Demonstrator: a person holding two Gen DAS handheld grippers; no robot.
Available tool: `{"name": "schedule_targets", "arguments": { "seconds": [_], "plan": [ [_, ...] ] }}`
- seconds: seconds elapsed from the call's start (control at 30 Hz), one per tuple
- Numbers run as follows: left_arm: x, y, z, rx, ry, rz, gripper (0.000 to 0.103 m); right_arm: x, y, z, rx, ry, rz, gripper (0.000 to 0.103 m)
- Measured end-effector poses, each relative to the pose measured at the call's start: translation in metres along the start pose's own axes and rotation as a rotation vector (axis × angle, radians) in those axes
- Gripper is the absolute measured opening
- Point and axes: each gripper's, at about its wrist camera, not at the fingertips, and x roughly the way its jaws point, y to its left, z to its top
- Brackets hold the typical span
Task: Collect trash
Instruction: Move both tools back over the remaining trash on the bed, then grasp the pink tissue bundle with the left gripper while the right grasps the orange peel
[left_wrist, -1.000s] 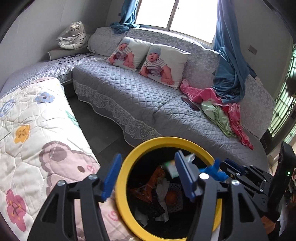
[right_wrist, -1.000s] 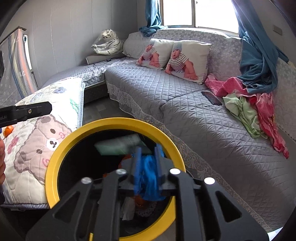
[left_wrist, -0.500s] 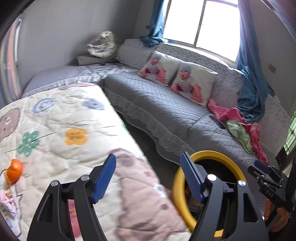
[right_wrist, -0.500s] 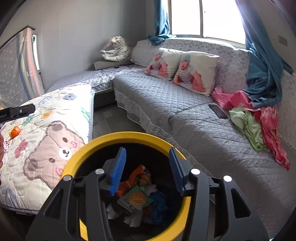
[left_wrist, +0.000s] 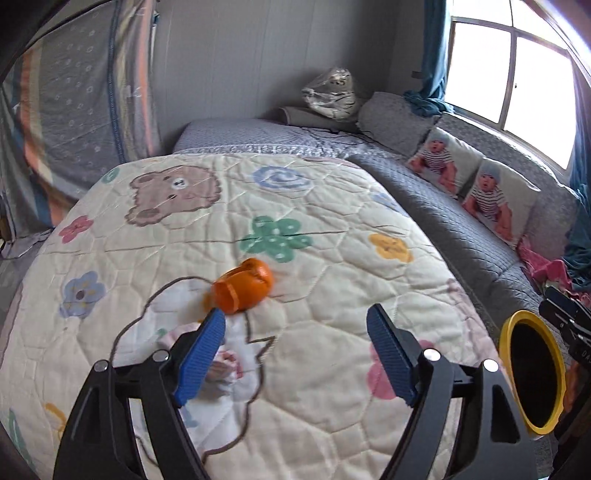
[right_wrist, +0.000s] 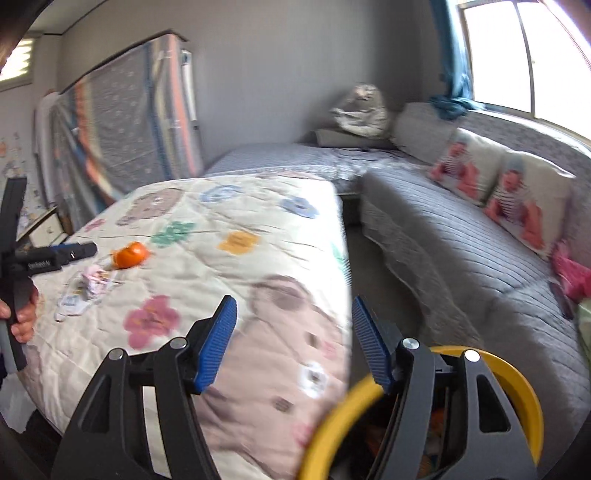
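Both sets of jaws are empty right now. On our left gripper (left_wrist: 295, 350) the jaws stand wide and have just been opening further, nothing between them, just quilt underneath. The right gripper (right_wrist: 291, 339) has also just been opening its jaws to a medium-wide gap, again with nothing in it.

Trash-wise: the orange peel (left_wrist: 242, 290) lies on the quilt just past the left blue fingertip (left_wrist: 207, 347), at about 11 o'clock from the left jaws, close but we can't tell if it's touching. Right behind that same fingertip, at roughly 8 o'clock, there's a crumpled pink-and-white wrapper (left_wrist: 225, 363), partly hidden. In the right wrist view the same peel (right_wrist: 129, 254) and wrapper (right_wrist: 94, 278) sit way over at 10 o'clock, next to the left gripper and the hand (right_wrist: 22, 317) holding it, with a flat clear packet (right_wrist: 70, 302) just beside the wrapper.

The yellow-rimmed trash bin (left_wrist: 532, 373) is down at 3 o'clock of the left view, off the edge of the cartoon-bear quilt (left_wrist: 332, 206). In the right view its rim (right_wrist: 524, 398) sits directly under the right jaws, bits of trash inside. Further out: the grey quilted sofa (left_wrist: 454, 221) with two baby-print pillows (left_wrist: 498, 203) at 2 o'clock.
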Motion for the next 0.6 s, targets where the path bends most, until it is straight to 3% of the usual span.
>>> {"name": "schedule_targets", "arguments": {
  "seconds": [0.23, 0.47, 0.6],
  "plan": [
    [0.007, 0.04, -0.023, -0.076, 0.055, 0.057, 0.076, 0.047, 0.078, 0.035, -0.103, 0.007, 0.196, 0.062],
    [0.02, 0.048, -0.032, -0.117, 0.094, 0.057, 0.075, 0.076, 0.13, 0.058, -0.178, 0.026, 0.321, 0.063],
    [0.027, 0.053, -0.032, -0.142, 0.109, 0.048, 0.067, 0.098, 0.157, 0.059, -0.238, 0.067, 0.352, 0.063]
  ]
}}
